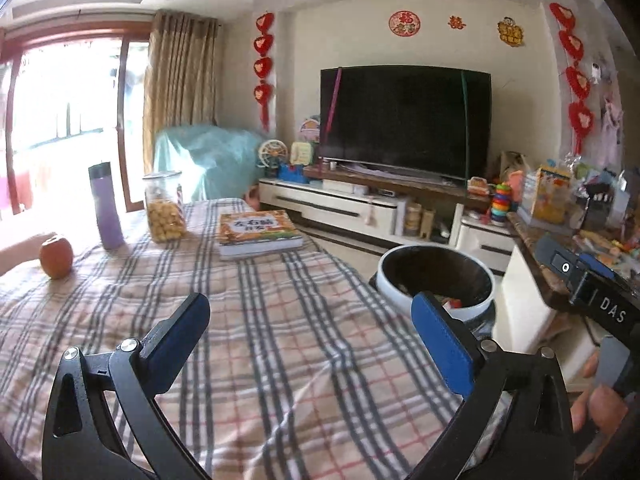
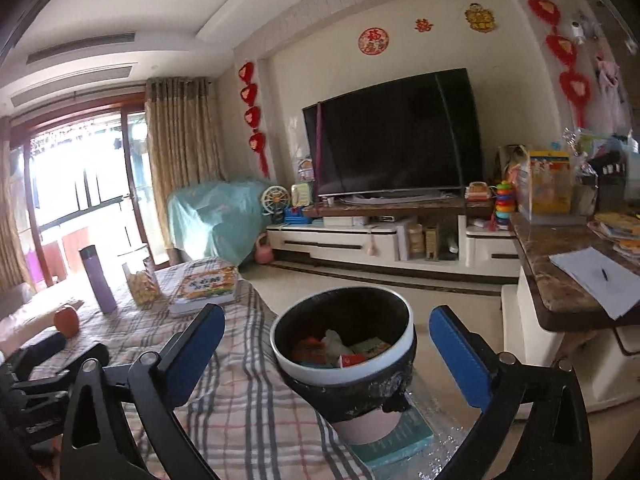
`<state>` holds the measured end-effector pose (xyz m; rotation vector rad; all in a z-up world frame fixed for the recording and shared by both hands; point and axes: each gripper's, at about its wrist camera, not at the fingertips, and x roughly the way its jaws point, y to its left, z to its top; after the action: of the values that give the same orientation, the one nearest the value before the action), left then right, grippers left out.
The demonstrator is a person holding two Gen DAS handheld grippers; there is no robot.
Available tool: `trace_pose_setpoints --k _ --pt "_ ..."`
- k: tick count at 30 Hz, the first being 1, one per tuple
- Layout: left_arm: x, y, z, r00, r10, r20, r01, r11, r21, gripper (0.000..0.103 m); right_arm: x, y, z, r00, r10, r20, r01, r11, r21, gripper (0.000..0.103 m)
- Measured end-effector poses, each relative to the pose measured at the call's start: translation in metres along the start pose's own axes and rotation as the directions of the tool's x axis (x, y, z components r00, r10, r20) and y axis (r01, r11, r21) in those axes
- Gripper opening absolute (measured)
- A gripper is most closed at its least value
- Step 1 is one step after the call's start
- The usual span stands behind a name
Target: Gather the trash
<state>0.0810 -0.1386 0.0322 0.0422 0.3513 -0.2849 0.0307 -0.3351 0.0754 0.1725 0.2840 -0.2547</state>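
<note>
Both grippers are held with their jaws spread wide and nothing between the blue pads. The left gripper [image 1: 310, 334] is raised over a plaid cloth [image 1: 280, 340] that covers the table, and the right gripper [image 2: 328, 350] is seen just in front of the trash bin [image 2: 342, 344], which stands beside the table's near right edge. The bin is round, with a white rim and a dark liner, and it is seated on a pink base. Several scraps of trash [image 2: 340, 350] are seen lying inside it: a red and orange wrapper, a crumpled white piece and a greenish packet. In the left wrist view the same bin [image 1: 438, 284] is found beyond the right finger, and the body of the right gripper is visible at the far right edge, gripped by a hand [image 1: 596, 392]. No loose trash can be made out on the cloth. At its far end an orange fruit [image 1: 56, 256], a purple bottle [image 1: 106, 206], a clear jar of yellow snacks [image 1: 165, 208] and a book [image 1: 258, 234] are set apart from one another. A dark television [image 1: 406, 120] is mounted above a white cabinet [image 1: 332, 204] across the room.
</note>
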Motion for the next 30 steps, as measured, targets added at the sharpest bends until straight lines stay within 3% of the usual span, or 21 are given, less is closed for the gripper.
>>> trace_pose_setpoints --k 11,30 --pt "0.004 0.014 -0.017 0.997 0.073 -0.016 -0.074 0.997 -0.009 0.103 0.008 0.007 -0.039 0.999 -0.034 -0.029 0.033 0.999 -0.039 0.103" --pt "-0.004 0.011 -0.016 0.997 0.079 0.004 -0.079 0.997 -0.003 0.103 -0.001 0.011 -0.034 1.0 -0.024 -0.012 0.023 0.999 -0.043 0.103"
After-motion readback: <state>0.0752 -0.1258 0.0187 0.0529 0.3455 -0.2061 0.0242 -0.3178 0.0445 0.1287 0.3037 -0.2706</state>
